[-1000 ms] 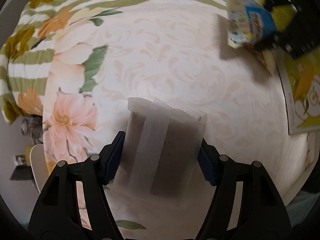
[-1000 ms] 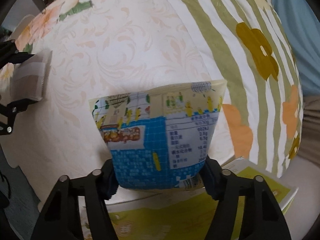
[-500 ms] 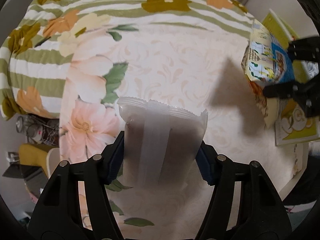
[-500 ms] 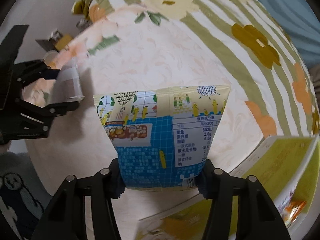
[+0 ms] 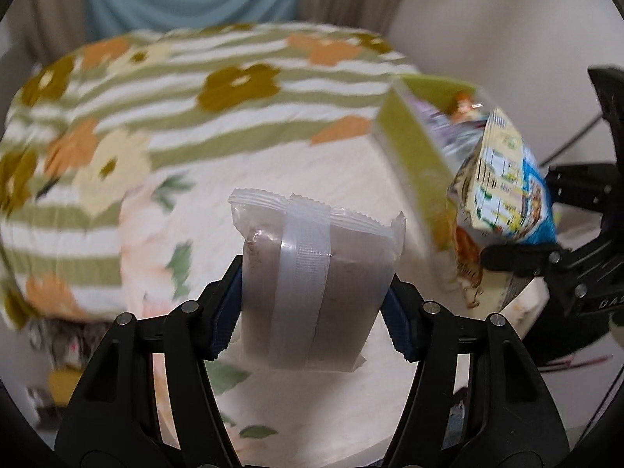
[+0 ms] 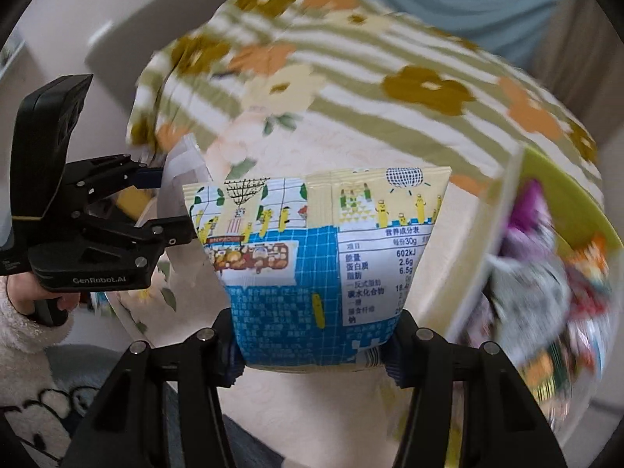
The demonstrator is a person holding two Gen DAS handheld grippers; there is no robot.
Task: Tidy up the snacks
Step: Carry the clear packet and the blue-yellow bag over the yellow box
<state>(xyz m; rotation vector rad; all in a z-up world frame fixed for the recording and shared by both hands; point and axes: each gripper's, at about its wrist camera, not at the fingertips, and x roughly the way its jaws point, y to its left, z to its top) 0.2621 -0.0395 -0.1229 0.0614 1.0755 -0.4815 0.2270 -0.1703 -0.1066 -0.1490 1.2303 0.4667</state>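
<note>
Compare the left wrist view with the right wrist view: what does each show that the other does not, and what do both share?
Only the left wrist view shows the clear packet's brown contents and centre seam, clamped in the left gripper. Only the right wrist view shows the blue snack bag's nutrition table, and the person's hand. Both show both packets, the floral tablecloth and the green box of snacks.

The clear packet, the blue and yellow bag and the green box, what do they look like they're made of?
Clear packet: thin frosted plastic film, judging by the see-through body, back seam and zigzag-cut top.
Blue and yellow bag: printed plastic film, slightly glossy, with a pinked top edge.
Green box: probably printed cardboard, given its flat stiff wall; blur leaves this uncertain.
</note>
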